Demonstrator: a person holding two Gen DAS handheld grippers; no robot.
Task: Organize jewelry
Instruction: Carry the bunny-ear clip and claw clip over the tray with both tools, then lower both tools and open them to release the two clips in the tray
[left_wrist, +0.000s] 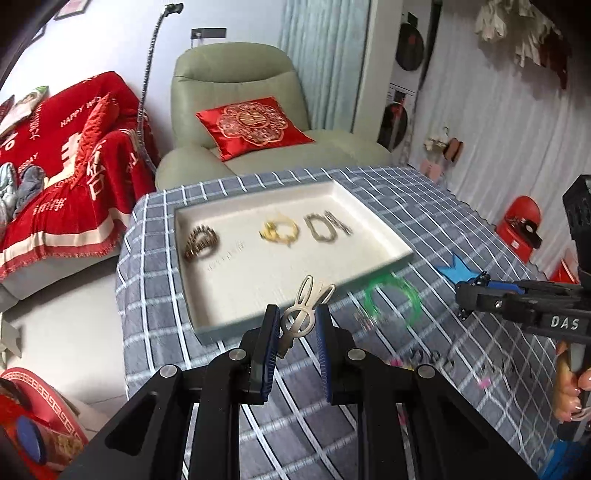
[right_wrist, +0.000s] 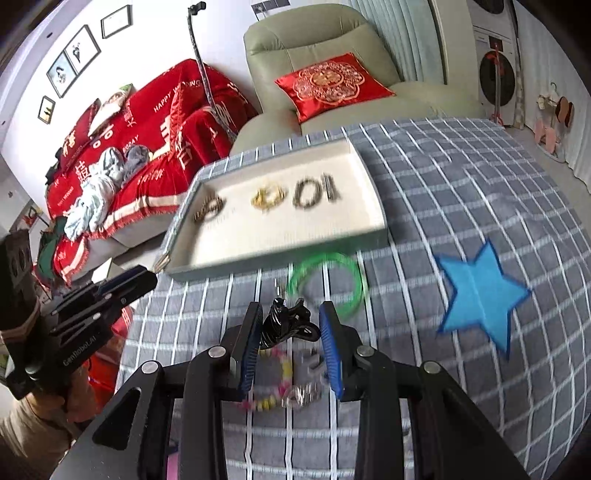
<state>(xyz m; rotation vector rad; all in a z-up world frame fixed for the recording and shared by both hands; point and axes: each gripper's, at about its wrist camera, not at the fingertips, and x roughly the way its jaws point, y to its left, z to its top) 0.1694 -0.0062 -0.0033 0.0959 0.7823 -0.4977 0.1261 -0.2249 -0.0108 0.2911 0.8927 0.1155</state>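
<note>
Mid-frame, clamped in the left gripper: a silver clip, raised near the tray, likely for placing beside three pieces there. Clenched likewise, the right gripper, on a black clip above the checked cloth. Green bangle waiting lower center.

I see the cream tray holding a bronze bracelet at left, a gold piece mid, a grey chain right. My left gripper pinches a silver rabbit clip; my right gripper a black claw clip. A green bangle lies near the tray.
</note>
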